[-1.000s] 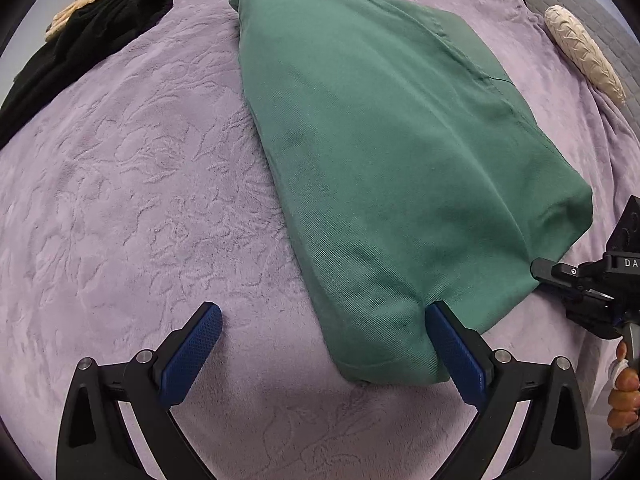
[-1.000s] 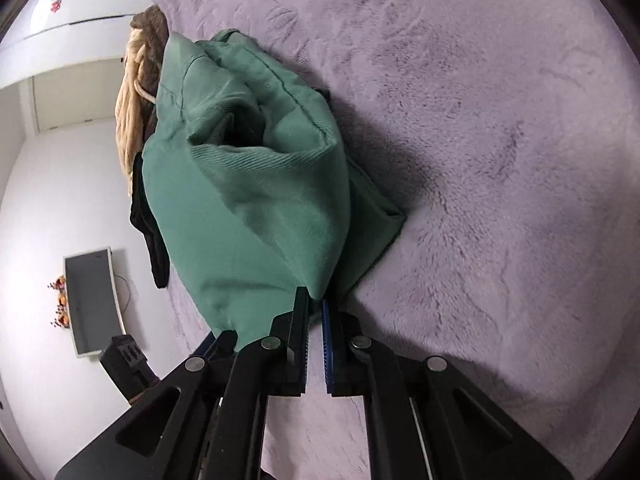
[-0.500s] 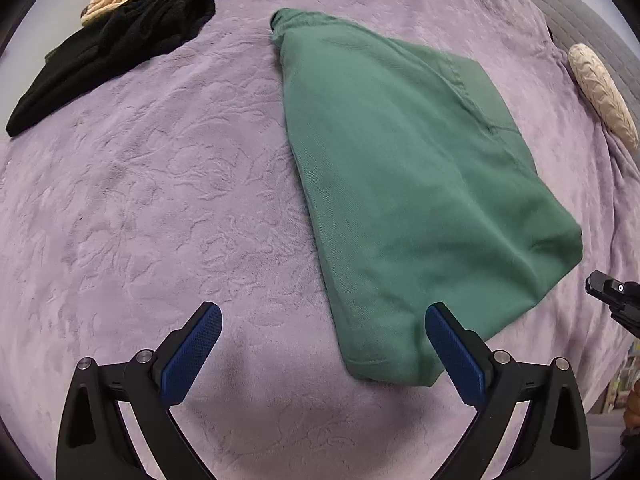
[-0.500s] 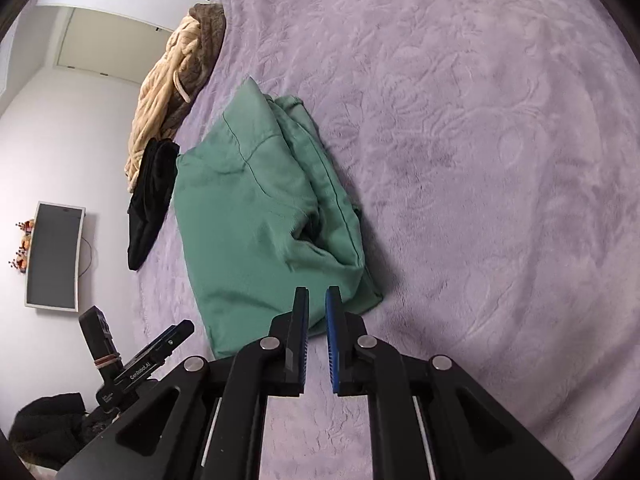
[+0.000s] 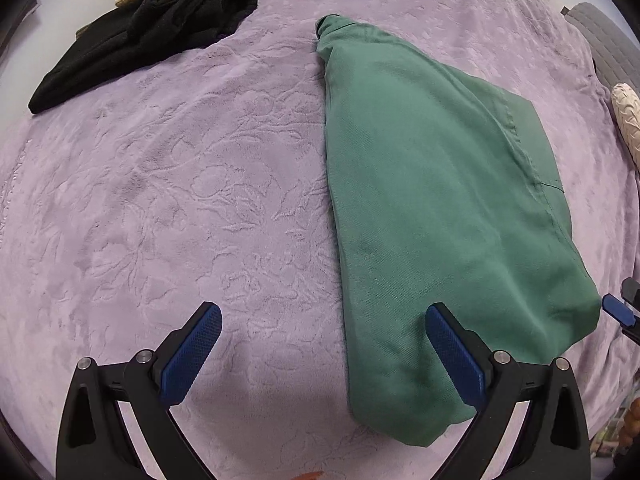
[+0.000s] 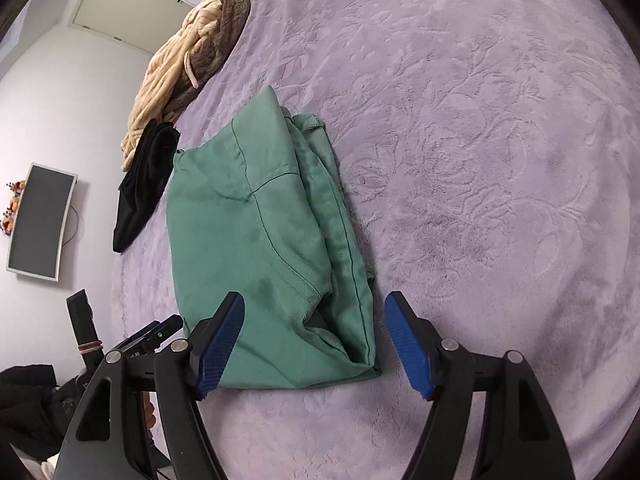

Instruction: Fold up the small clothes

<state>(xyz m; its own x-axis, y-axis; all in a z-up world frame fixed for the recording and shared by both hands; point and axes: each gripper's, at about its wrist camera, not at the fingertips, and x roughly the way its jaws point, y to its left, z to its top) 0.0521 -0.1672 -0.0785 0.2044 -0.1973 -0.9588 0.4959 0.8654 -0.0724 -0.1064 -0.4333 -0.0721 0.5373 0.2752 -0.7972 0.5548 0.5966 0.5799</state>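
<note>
A green garment lies folded and flat on the purple embossed bed cover. My left gripper hangs open above the garment's near left edge, its pads touching nothing. In the right wrist view the same green garment shows its layered folded edge. My right gripper hovers over that near corner with its jaws opening. The cloth lies below the gap and the pads do not press on it. A blue pad of the right gripper shows at the left wrist view's right edge.
A black garment and a beige and brown bundle lie at the far side of the bed cover. A cream pillow and grey quilt sit at the right. A monitor hangs on the wall.
My right gripper went from shut on the green garment's corner to wide apart and drew up and back. The garment dropped flat. My left gripper rose, still open.
</note>
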